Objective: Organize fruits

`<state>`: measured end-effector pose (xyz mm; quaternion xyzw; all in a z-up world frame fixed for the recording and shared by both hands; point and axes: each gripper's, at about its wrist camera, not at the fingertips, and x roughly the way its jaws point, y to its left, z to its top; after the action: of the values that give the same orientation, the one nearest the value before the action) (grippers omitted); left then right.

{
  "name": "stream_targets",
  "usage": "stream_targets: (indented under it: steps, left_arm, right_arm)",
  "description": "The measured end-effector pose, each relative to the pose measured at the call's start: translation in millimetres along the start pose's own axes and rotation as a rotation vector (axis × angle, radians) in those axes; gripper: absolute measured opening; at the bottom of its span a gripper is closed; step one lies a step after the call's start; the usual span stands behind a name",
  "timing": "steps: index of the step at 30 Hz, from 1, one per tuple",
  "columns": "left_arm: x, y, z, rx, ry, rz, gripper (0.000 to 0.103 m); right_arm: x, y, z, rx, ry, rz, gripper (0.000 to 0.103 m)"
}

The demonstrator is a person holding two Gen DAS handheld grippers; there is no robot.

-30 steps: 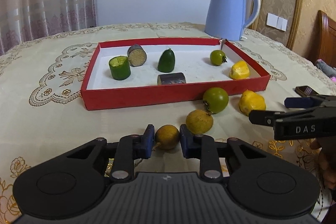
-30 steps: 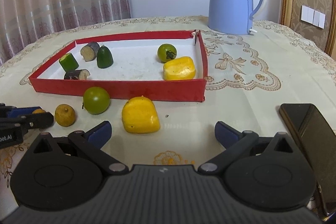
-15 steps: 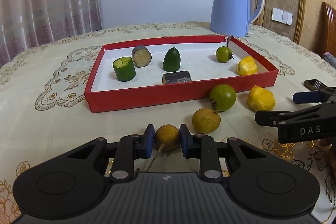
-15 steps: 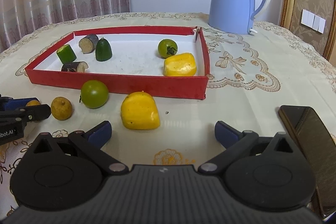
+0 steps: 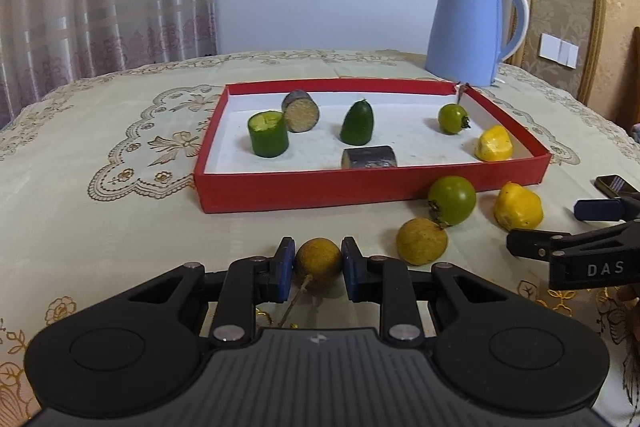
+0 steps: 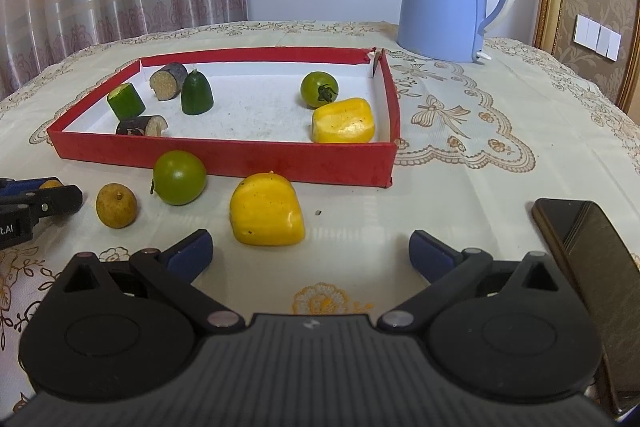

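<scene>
The left gripper is clenched on a brown fruit, just above the tablecloth. The right gripper is released, empty. Lift it clearly over the red tray wall before letting go.

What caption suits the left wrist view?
Left claw shut on a brown fruit, before the red tray.

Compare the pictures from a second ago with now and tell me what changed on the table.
Hardly anything. The left gripper stays shut on the same small brown fruit, and only its view shifts slightly. The right gripper stays open and empty short of the yellow fruit. The red tray and the fruit in front of it have not moved.
</scene>
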<state>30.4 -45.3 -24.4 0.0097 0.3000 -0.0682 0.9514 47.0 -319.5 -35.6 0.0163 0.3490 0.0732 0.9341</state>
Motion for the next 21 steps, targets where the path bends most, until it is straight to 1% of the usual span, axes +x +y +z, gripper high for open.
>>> stream_targets:
  steps: [11, 17, 21]
  left_arm:
    - [10, 8, 6, -0.019, 0.009, 0.128, 0.025]
    - [13, 3, 5, 0.025, 0.010, 0.167, 0.024]
    - [12, 1, 4, 0.044, 0.008, 0.170, 0.024]
  right_arm:
    - [0, 0, 0, -0.001, 0.001, -0.001, 0.103]
    - [0, 0, 0, -0.001, 0.000, -0.001, 0.103]
    - [0, 0, 0, -0.001, 0.001, -0.001, 0.103]
